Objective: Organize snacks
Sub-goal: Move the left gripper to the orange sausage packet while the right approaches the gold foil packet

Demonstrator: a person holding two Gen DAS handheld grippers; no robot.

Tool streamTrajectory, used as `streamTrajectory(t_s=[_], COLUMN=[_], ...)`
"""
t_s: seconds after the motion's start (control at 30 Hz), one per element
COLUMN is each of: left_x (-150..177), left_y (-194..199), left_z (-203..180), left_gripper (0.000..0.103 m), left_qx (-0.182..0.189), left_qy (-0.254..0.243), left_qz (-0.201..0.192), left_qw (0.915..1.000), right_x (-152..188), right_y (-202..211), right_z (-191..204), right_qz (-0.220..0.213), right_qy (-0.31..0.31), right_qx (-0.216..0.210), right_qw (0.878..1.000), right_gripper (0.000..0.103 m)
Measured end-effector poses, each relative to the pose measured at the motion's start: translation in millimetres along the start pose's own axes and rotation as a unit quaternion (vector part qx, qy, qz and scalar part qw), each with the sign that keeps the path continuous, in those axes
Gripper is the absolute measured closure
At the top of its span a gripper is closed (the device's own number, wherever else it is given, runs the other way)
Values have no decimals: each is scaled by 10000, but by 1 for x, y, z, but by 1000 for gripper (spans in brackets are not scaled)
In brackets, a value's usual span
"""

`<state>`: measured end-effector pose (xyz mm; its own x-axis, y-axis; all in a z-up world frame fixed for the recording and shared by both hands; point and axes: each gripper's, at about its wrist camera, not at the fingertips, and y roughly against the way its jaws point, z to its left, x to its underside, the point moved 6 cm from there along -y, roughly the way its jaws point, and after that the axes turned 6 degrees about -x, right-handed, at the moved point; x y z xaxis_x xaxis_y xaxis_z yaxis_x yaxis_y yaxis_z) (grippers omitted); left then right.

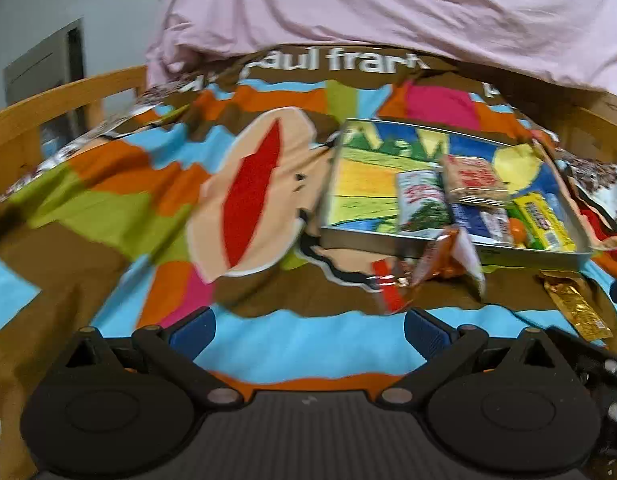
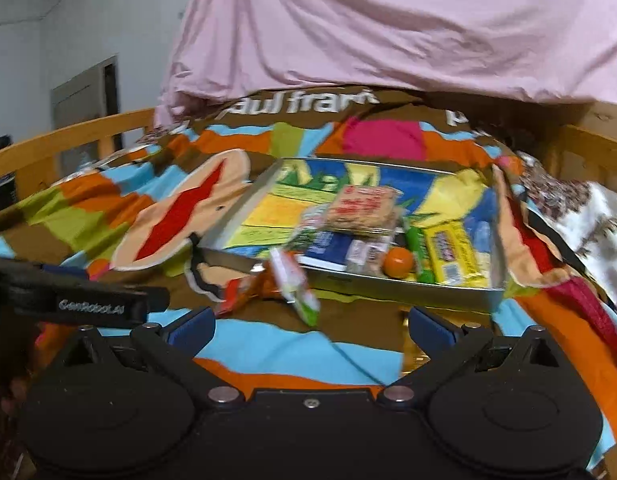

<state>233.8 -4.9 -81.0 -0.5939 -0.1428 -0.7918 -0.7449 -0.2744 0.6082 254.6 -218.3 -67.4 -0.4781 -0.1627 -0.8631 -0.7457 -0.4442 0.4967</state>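
A shallow metal tray (image 1: 392, 240) (image 2: 244, 196) with a colourful printed bottom lies on the bed. It holds several snacks: a tan cracker pack (image 1: 474, 180) (image 2: 360, 208), a yellow bar (image 1: 544, 222) (image 2: 454, 258), a blue pack (image 1: 474, 220) (image 2: 334, 250) and a small orange ball (image 2: 399, 262). An orange-and-white snack packet (image 1: 432, 268) (image 2: 284, 280) lies on the blanket in front of the tray. A gold bar (image 1: 576, 306) lies to its right. My left gripper (image 1: 310, 332) and right gripper (image 2: 310, 326) are both open and empty, short of the packet.
A colourful blanket (image 1: 148, 208) covers the bed. A pink sheet (image 1: 388, 20) is heaped behind the tray. A wooden bed rail (image 1: 60, 96) runs along the far left. The left gripper's body (image 2: 88, 304) shows at the left of the right wrist view.
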Motion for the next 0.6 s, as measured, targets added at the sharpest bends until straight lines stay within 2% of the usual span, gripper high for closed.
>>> streamTrajectory(t_s=[0.1,0.23,0.5,0.6], left_x=[-3,-7,-15,-16], left_y=[-8,-20,-42,-51], left_z=[-11,-17,-35,-40], left_gripper=[0,0,0,0], left_qx=[270,657,633,666], left_qy=[20,323,15,-58], left_qz=[-8,120,111,155], left_qw=[9996,9972,9979,9976], right_x=[-1,2,8,10], right_y=[-3,-6,-18,-22], right_z=[-16,-29,-36,-43], right_qz=[77,214,364,416], right_qy=[-208,-227,-44,-176], right_qx=[209,410,604,662], right_qw=[9995,9987,9975,9968], right_gripper=[1,1,1,1])
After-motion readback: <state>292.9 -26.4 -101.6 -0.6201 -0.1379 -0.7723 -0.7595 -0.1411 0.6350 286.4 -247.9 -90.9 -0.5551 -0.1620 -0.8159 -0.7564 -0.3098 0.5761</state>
